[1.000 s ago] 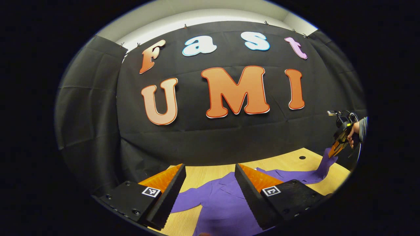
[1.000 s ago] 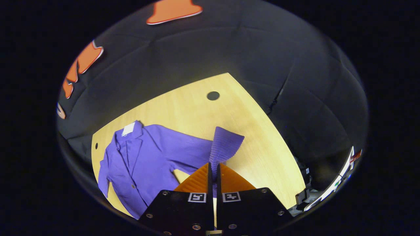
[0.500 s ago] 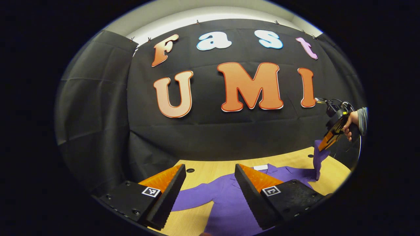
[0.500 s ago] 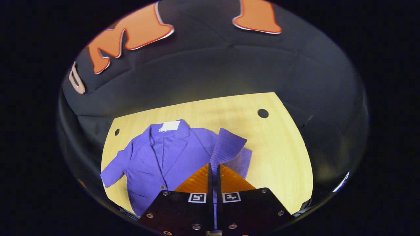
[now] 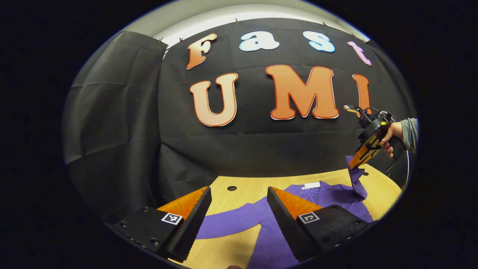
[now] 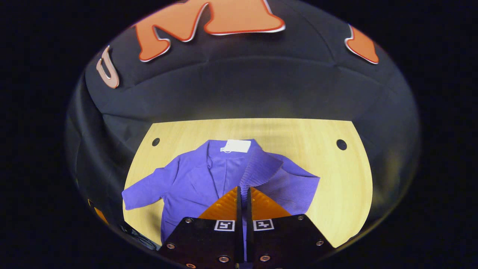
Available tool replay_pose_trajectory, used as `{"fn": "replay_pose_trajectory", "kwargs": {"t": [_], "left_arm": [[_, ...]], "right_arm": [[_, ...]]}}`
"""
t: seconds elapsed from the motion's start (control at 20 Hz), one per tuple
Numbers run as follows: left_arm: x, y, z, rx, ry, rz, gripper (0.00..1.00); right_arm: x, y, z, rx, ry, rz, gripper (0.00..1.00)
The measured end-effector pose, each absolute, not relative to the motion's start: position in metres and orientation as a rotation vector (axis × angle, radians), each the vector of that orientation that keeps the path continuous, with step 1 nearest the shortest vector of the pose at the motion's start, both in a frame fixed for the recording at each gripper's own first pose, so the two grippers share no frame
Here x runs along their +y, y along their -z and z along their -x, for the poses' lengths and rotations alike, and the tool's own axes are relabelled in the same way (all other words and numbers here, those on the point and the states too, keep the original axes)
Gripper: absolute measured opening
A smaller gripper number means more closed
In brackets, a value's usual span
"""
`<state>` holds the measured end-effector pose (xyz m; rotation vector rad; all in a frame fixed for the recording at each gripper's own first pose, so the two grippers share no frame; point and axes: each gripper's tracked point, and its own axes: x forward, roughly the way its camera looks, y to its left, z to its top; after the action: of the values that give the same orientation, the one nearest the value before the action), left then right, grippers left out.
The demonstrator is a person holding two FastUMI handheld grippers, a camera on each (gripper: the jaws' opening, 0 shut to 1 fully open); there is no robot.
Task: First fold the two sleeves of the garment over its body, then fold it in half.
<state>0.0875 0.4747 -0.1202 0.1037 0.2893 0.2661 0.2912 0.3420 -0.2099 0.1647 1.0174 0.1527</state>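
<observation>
Jacket: a purple jacket (image 6: 194, 179) lay face up on the wooden table (image 6: 336, 186), its collar toward the booth wall, a white tag (image 6: 236, 146) at the neck.
Right sleeve: the right gripper (image 6: 243, 194) was clamped on the ribbed sleeve (image 6: 261, 168), which was lifted above the jacket's front.
Left sleeve: the other sleeve (image 6: 143, 188) lay flat, spread out sideways.
Left gripper: the left gripper (image 5: 239, 196) hovered with its fingers wide apart, holding nothing.
Hand: a hand (image 5: 390, 136) in a grey cuff held the right gripper.
</observation>
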Motion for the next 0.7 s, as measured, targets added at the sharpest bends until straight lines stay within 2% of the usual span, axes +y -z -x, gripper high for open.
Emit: {"fn": "replay_pose_trajectory", "kwargs": {"t": [0.35,0.55,0.7], "left_arm": [[0.51,0.136,-0.075,0.334,-0.333,-0.092,0.96],[0.526,0.143,-0.075,0.357,-0.353,-0.098,0.96],[0.541,0.152,-0.077,0.381,-0.37,-0.1,0.96]], "right_arm": [[0.399,0.228,-0.303,1.037,-0.197,-0.156,0.03],[0.428,0.225,-0.308,1.019,-0.239,-0.234,0.07],[0.451,0.209,-0.309,0.982,-0.305,-0.303,0.13]]}}
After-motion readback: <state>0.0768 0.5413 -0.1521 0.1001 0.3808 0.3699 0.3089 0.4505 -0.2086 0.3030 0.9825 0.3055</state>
